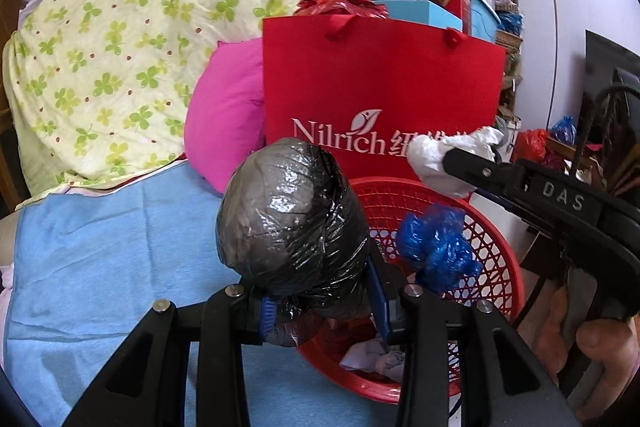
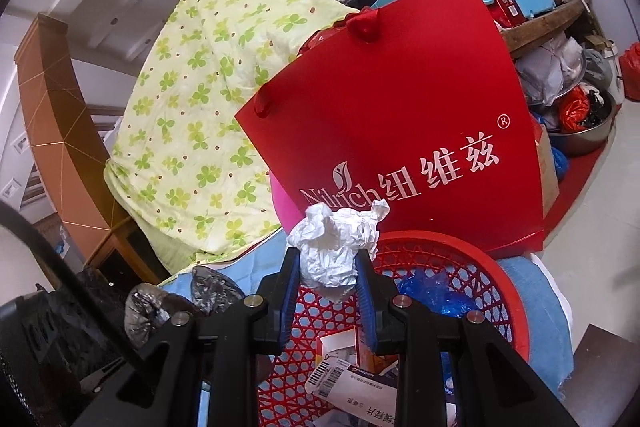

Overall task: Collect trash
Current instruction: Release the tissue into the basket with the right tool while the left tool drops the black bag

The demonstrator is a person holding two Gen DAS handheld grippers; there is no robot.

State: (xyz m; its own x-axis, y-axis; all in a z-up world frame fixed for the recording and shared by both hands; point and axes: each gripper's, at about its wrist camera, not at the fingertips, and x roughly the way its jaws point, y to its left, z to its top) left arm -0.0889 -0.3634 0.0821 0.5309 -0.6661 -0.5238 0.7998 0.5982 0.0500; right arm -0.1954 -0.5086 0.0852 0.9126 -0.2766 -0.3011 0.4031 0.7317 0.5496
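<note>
**Ana:** Red plastic is the anchor: the lattice basket [image 2: 460,267] sits on a pale blue cloth [image 1: 100,259]. What lies around it, biggest first?

**Ben:** Behind the basket and off to its left is a heaped quilt with green clovers [image 1: 120,39]. Directly behind the basket stands a red paper bag [image 1: 380,83] printed "Nilrich", its lower edge just beside the basket's far rim. A pink cushion [image 1: 228,115] is wedged between quilt and bag.

**Ana:** And the trash itself?

**Ben:** A bundle wrapped in shiny black film [image 1: 292,215] hangs at the basket's near left rim, above the edge, clamped in the left tongs [image 1: 320,303]; the blue pads press on its lower part. A crumpled white paper wad [image 2: 340,247] is over the basket's far side, pinched in the right tongs [image 2: 328,275], whose two jaws are drawn in tight against it.

**Ana:** Anything already inside?

**Ben:** A scrunched blue plastic bag [image 1: 436,247] rests against the inner wall on the right side. On the bottom lie a printed slip with a barcode [image 2: 340,379] and some small paper scraps; I can't read what they are.

**Ana:** Is the person visible?

**Ben:** Only fingers [image 1: 600,343] wrapped on the right tool's handle, to the right of the basket.
</note>
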